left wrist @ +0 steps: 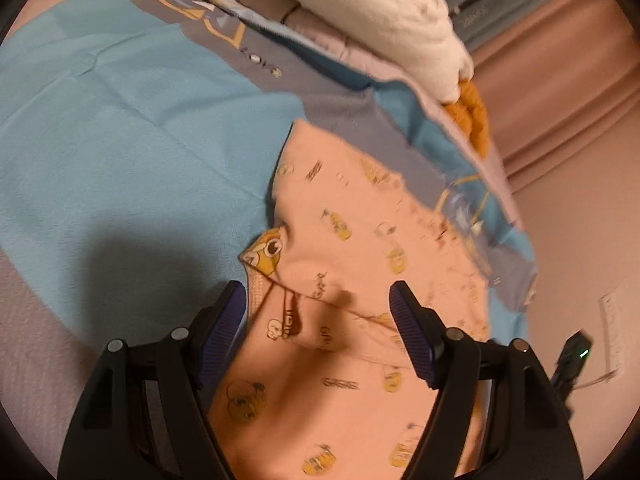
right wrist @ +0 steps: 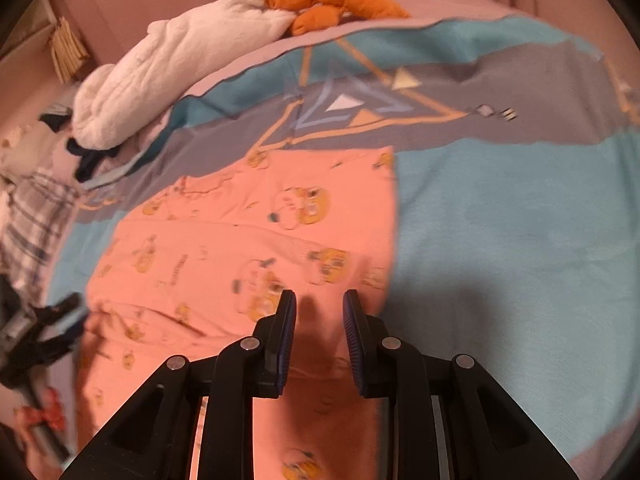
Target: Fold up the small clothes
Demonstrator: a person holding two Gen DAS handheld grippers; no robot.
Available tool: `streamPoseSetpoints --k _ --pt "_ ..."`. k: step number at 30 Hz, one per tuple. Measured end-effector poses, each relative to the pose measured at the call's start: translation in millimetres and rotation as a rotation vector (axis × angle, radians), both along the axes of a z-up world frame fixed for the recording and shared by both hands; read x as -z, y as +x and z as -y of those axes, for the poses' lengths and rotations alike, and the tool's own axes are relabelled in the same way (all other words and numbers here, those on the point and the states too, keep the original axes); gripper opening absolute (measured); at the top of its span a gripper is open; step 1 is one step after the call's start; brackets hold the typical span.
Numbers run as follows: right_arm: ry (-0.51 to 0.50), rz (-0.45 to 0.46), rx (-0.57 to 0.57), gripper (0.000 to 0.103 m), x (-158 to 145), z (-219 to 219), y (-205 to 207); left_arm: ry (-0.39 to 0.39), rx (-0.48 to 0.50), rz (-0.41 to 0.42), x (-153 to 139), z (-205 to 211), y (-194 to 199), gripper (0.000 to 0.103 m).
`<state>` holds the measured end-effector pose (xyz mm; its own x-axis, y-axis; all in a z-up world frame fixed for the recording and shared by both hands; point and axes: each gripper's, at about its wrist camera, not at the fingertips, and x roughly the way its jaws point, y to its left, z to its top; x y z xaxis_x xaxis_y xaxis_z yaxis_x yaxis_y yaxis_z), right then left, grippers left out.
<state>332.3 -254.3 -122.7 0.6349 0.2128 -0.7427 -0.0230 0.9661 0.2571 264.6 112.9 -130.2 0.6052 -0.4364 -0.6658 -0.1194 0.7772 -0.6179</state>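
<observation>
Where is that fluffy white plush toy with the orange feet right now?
The fluffy white plush toy lies at the far edge of the blue-and-grey bedspread, upper left in the right view, beyond the pink cartoon-print garment.

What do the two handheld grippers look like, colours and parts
Both match: the left gripper and right gripper have black plastic linkage arms with triangular cut-outs and round silver pivot pins. Each finger ends in a dark blue ribbed pad. No hands, sleeves or cables show.
</observation>
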Motion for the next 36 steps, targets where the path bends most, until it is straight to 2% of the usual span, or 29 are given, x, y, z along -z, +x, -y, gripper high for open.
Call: streamPoseSetpoints --k 1,4,5,9,13,19,23,27,30,36 --pt "-0.018 0.012 0.003 0.026 -3.4 -0.2 -4.5 -0.026 0.005 0.019 -6.0 -1.6 -3.2 0.074" --pt "0.015 0.046 -0.022 0.026 -13.6 0.6 -18.6 -0.104 0.069 0.056 -19.7 8.7 -3.6 0.078" --pt "0.023 0.057 -0.03 0.026 -16.5 0.3 -23.2 -0.124 0.099 0.052 -20.4 15.8 -0.9 0.081" --pt "0.045 0.068 -0.052 0.026 -21.1 -3.8 -30.3 -0.139 0.143 -0.009 -5.0 37.2 8.5 0.081" --pt "0.084 0.068 -0.072 0.026 -23.3 -8.6 -37.1 -0.098 0.102 -0.043 12.5 36.6 19.0 0.081" --pt "0.12 0.084 -0.075 0.026 -27.6 -5.7 -58.5 -0.014 -0.015 -0.024 5.2 11.6 14.8 0.081" --pt "0.127 0.096 -0.055 0.026 -28.7 3.6 -79.3 0.02 0.009 -0.022 0.1 -0.8 -12.0 0.081" --pt "0.126 0.079 -0.039 0.026 -23.5 15.1 -103.6 0.061 0.073 -0.021 -4.6 -7.5 -51.5 0.083" --pt "0.136 0.04 -0.024 0.026 -14.0 25.7 -121.6 0.076 0.13 -0.042 -1.8 -5.9 -81.3 0.083" --pt "0.219 -0.076 -0.017 0.03 14.8 36.9 -153.9 0.041 0.234 -0.08 11.1 -1.3 -132.6 0.085"
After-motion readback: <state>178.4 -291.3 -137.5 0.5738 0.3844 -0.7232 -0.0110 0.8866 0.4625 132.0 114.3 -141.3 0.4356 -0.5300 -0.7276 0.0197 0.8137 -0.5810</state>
